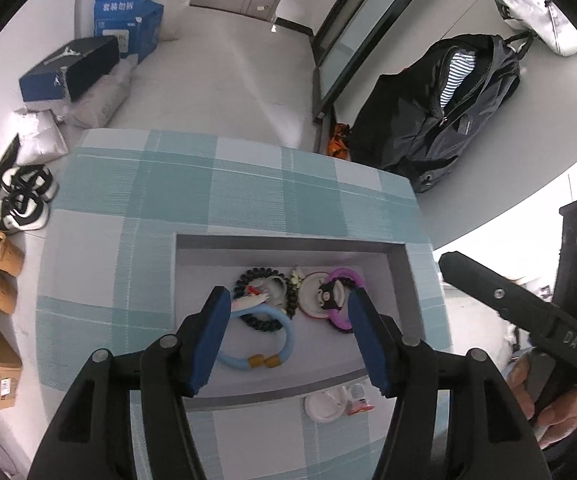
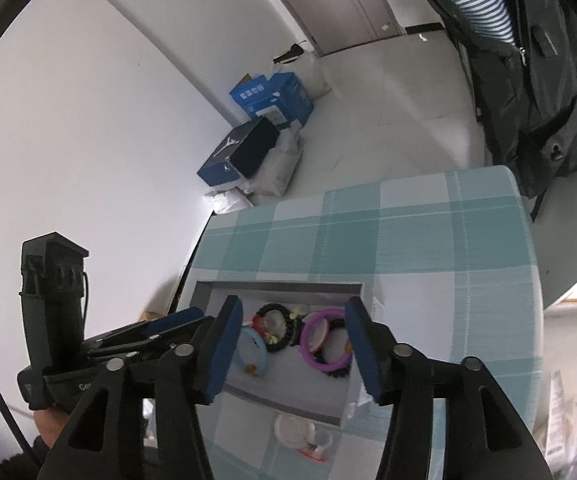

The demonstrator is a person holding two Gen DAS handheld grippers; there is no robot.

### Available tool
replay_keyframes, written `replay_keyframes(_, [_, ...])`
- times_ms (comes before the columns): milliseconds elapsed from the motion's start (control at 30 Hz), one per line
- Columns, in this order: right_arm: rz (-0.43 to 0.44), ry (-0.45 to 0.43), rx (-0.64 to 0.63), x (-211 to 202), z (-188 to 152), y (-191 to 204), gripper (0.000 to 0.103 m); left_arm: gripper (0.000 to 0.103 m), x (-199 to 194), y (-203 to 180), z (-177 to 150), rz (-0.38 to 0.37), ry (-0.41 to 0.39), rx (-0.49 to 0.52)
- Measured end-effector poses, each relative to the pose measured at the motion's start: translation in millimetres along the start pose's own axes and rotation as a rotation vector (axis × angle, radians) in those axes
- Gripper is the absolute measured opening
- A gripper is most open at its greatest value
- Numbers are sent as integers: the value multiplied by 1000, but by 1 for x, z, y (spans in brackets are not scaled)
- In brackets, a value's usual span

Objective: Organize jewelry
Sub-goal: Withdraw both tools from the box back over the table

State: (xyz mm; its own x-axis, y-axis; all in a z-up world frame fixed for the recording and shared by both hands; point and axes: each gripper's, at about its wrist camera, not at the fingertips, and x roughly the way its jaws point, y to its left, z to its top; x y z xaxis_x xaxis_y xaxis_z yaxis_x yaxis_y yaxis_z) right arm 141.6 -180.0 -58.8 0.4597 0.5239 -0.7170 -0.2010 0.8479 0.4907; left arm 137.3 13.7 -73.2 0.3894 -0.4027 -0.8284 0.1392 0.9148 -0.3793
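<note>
- while both hang over the grey tray (image 1: pixel 192 248) on the checked tabletop (image 1: pixel 248 184), left tongs (image 1: pixel 290 334) and right tongs (image 2: pixel 294 346) gape empty.
- bracelets (image 1: pixel 288 300) lie heaped inside the tray.
- a white bangle (image 1: pixel 326 404) sits outside its near wall.

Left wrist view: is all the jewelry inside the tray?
No: a white bracelet lies on the checked cloth outside the tray, near its front rim.
</note>
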Motion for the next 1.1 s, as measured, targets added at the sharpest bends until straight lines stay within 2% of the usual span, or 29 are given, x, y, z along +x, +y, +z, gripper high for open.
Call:
replay_keyframes(133, [-15, -17, -29, -8, -7, 1, 64, 56, -5, -2, -6, 35, -23, 21])
replay_keyframes(233, [-30, -33, -60, -13, -14, 6, 72, 56, -10, -5, -14, 68, -44, 52])
replay_keyframes(400, [-23, -68, -99, -25, -33, 17, 81, 56, -11, -9, -26, 81, -45, 80])
replay_keyframes(600, [-102, -83, -165, -35, -53, 29, 86, 56, -13, -20, -45, 132, -59, 148])
replay_keyframes(767, [-118, -117, -119, -46, -76, 30, 92, 57, -17, -26, -62, 171, -81, 194])
replay_keyframes(967, [-165, -98, -150, -44, -95, 33, 92, 58, -31, -31, -78, 138, -111, 214])
replay_keyframes(1067, [-174, -87, -169, -40, -102, 31, 92, 67, -27, -29, -87, 134, -96, 209])
replay_keyframes(1100, [-159, -78, -176, -37, -104, 30, 91, 67, -24, -28, -91, 136, -84, 204])
